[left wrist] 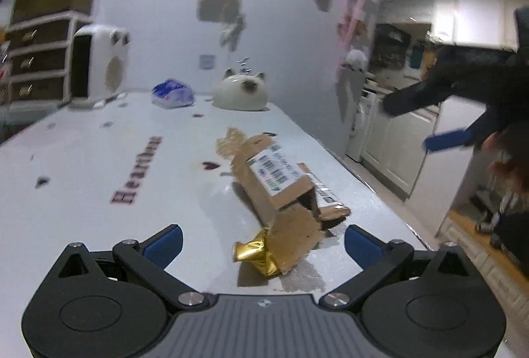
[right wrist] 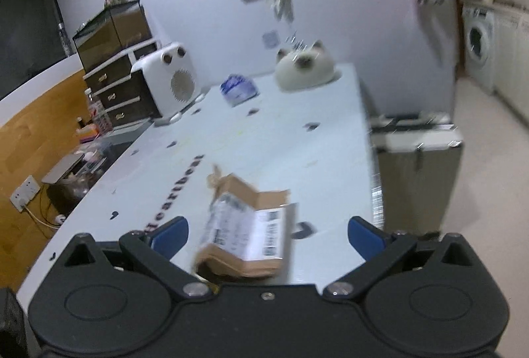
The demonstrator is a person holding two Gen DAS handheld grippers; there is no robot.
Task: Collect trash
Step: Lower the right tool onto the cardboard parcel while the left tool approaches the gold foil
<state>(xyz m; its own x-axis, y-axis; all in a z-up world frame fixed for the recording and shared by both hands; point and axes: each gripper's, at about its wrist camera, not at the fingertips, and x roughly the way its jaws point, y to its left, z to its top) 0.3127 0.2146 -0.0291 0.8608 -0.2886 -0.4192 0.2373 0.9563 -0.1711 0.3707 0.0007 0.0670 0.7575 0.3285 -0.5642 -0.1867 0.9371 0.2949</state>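
Note:
A torn cardboard parcel (left wrist: 281,189) with white shipping labels lies on the white table (left wrist: 99,166), and a crumpled gold foil wrapper (left wrist: 256,253) sits at its near end. My left gripper (left wrist: 263,240) hovers open over the foil, its blue pads spread wide on either side. In the right wrist view the same parcel (right wrist: 246,232) lies blurred between the wide-spread fingers of my right gripper (right wrist: 267,234), which holds nothing. The right gripper (left wrist: 443,139) also shows in the air at the right edge of the left wrist view. A crumpled blue-and-white plastic packet (left wrist: 172,93) lies at the table's far end.
A white cat-shaped ornament (left wrist: 239,91) and a white heater (left wrist: 99,63) stand at the far end of the table. A drawer unit (left wrist: 36,57) with a glass tank stands to the left. A metal bin (right wrist: 416,172) sits beside the table's right edge, a washing machine (right wrist: 477,43) beyond.

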